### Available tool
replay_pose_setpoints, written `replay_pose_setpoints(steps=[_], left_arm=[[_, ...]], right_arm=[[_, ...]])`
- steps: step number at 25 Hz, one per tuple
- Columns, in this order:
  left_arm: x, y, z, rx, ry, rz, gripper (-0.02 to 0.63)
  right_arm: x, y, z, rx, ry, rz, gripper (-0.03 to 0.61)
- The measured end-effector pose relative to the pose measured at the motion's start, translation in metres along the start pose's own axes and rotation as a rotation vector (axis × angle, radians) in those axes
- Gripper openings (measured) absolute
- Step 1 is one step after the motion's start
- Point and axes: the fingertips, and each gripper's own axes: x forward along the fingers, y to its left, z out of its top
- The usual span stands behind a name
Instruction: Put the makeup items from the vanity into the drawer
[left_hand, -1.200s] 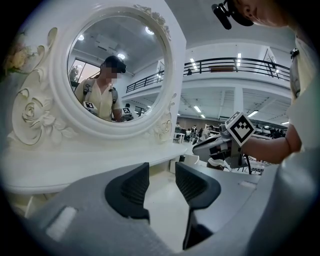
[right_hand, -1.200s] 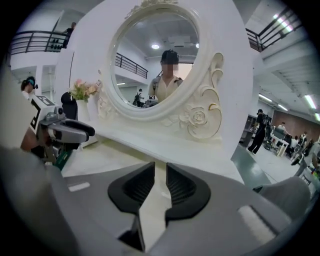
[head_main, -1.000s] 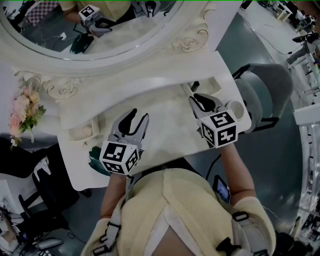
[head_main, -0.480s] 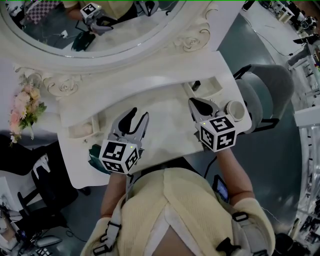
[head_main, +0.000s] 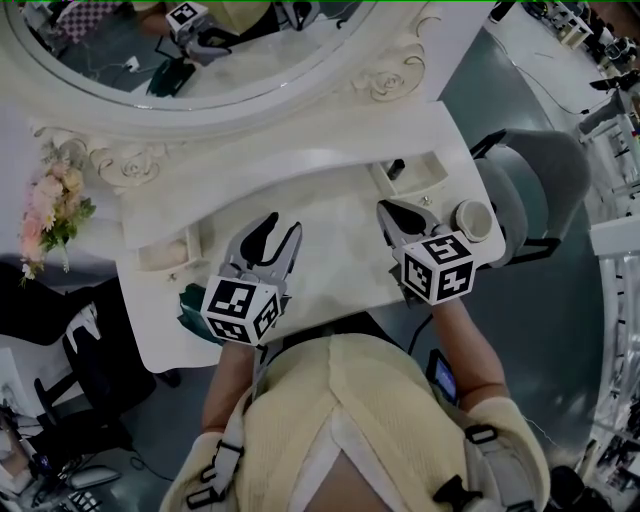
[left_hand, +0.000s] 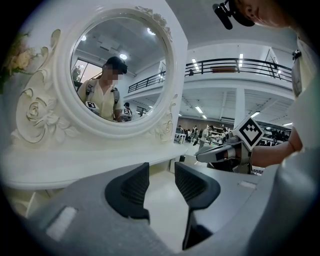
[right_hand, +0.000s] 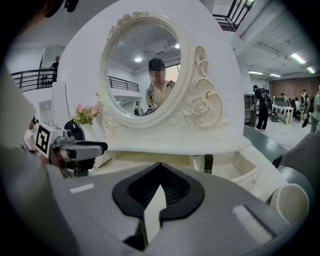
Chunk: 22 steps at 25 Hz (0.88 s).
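- Left gripper (left_hand: 161, 184): you hold it low over the vanity top (head_main: 330, 250). Its jaws stand wide apart, with only bare white surface between them.
- Right gripper (right_hand: 160, 172): its jaws are pressed together and empty. It sits above the right side of the top, near the open right drawer (head_main: 432, 182).
- Makeup item: one dark tube (right_hand: 208, 163) stands upright inside that right drawer, apart from both grippers.
- Left drawer (head_main: 165, 255): it is pulled open, and its contents are too small to tell.
- Round cream object (head_main: 472, 216): it lies just beside your right gripper at the table's right edge. It may be a jar or a cushion.
- Oval mirror (left_hand: 120, 75): it stands upright behind the top in a carved white frame.
- Flowers (head_main: 55, 205): pink and cream, at the vanity's far left.
- Grey chair (head_main: 540, 185): it stands to the right of the vanity.
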Motion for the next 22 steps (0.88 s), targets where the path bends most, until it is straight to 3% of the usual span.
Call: replay_pose_setpoints(steps=[22], left_arm=[[-0.003,-0.011,0.004,0.002,-0.014,-0.026,0.156]], right_arm=[[-0.008,-0.009,0.014,0.012,-0.082,-0.079,0.003]])
